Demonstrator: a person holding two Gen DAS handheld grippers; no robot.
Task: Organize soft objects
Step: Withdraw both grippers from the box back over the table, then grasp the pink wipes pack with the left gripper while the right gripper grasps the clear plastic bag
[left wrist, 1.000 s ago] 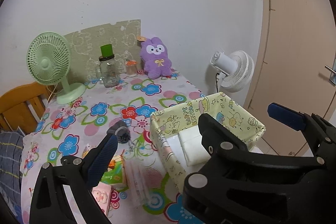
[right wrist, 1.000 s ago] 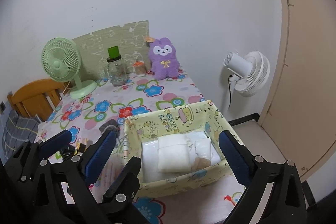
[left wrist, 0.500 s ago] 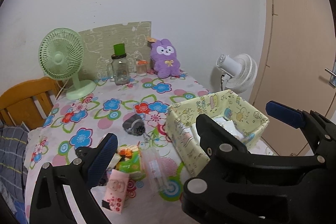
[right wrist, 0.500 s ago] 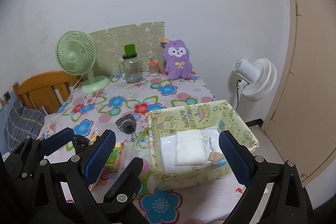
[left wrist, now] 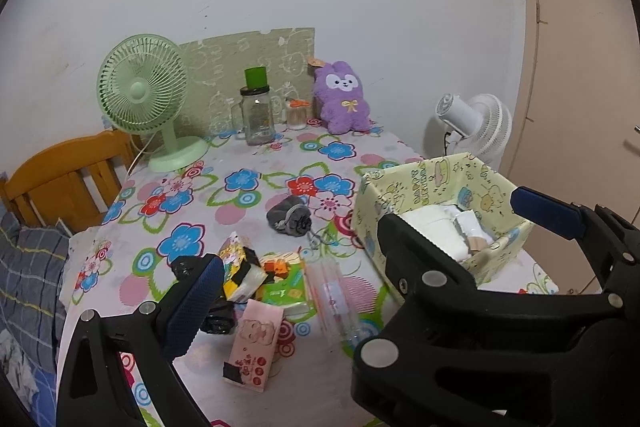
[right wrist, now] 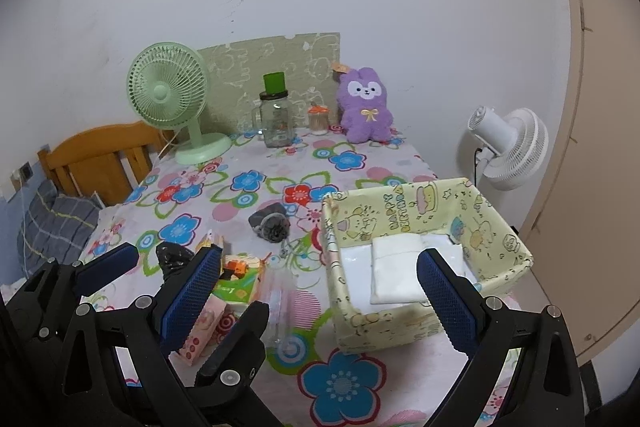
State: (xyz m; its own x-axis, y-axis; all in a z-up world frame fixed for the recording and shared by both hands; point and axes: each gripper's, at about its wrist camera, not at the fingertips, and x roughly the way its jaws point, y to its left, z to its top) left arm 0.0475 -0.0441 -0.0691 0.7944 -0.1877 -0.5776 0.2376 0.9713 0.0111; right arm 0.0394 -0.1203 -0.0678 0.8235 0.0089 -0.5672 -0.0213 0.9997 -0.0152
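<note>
resting: grey pouch [left wrist: 289,217], soft and crumpled, mid-table, left of box [right wrist: 404,217]
box: printed yellow card, folded white cloths [right wrist: 396,269] inside
table: floral cloth [left wrist: 240,183], white wall
grippers: left [left wrist: 360,259] and right [right wrist: 320,291] both spread, empty

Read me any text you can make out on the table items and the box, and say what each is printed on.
"HAPPY BIRTHDAY": inside wall of the yellow box, in the right wrist view.
Green packet: a short printed word, too blurred to read.
Pink packet: print and red marks, too small to read.
Yellow packet: print unreadable.
Plush tag: too small to read.
</note>
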